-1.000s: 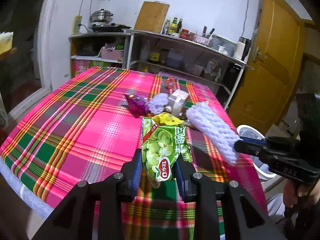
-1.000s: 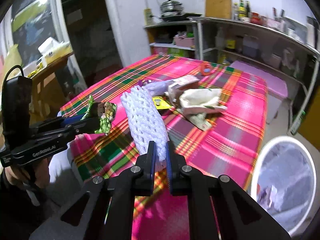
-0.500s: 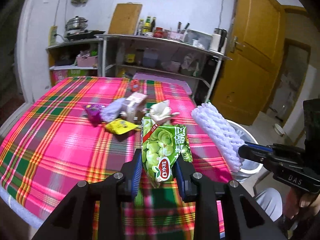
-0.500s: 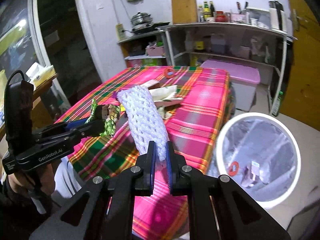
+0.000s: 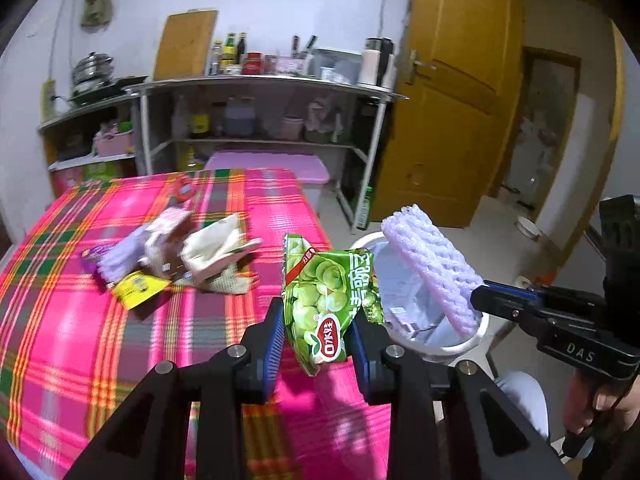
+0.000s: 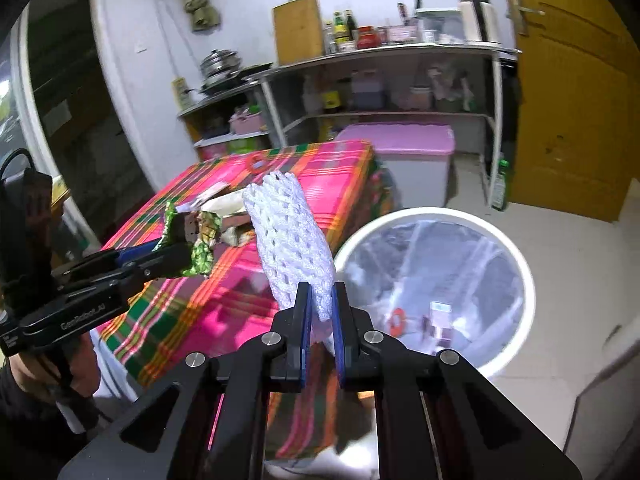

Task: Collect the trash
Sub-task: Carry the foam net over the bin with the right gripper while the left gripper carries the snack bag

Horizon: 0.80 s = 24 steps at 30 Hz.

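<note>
Table (image 5: 100,340): plaid cloth; loose wrappers (image 5: 176,264) heaped mid-top
Left gripper (image 5: 316,340): closed around green snack bag (image 5: 328,300), held above table's right edge
Right gripper (image 6: 320,312): pinching white foam net (image 6: 292,232) tight
Bin (image 6: 516,264): white, lined; on floor beside table, under the net

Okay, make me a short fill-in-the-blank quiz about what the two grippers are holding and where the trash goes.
1. The left gripper is shut on a ____ snack bag.
2. The right gripper is shut on a white foam ____ sleeve.
3. The white trash bin stands on the ____ beside the table.
4. More trash lies on the table's pink ____ cloth.

Missing words: green; net; floor; plaid
</note>
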### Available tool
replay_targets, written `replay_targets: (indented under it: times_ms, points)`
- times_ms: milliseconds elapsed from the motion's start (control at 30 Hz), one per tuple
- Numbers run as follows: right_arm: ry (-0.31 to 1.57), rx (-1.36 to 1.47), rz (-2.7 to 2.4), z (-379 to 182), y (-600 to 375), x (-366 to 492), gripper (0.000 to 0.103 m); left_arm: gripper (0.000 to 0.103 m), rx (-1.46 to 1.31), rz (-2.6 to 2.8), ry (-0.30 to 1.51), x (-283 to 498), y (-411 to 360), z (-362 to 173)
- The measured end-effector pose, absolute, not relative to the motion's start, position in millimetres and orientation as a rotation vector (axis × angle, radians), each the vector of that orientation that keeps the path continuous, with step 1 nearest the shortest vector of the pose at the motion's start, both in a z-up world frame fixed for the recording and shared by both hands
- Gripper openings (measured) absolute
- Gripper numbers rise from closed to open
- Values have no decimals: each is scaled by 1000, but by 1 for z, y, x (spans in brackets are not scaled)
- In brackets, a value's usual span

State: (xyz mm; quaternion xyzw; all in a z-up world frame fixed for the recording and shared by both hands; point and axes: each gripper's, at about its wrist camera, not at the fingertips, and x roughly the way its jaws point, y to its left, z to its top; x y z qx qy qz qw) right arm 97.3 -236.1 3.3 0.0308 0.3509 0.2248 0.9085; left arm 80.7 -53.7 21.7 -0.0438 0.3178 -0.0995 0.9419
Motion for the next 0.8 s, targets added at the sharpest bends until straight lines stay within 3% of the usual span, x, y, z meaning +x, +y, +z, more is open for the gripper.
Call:
replay_targets:
  times_ms: [800]
  points:
    - [880,161,268,-56,-307,146,10,31,-9,-367,799,169,-142,-26]
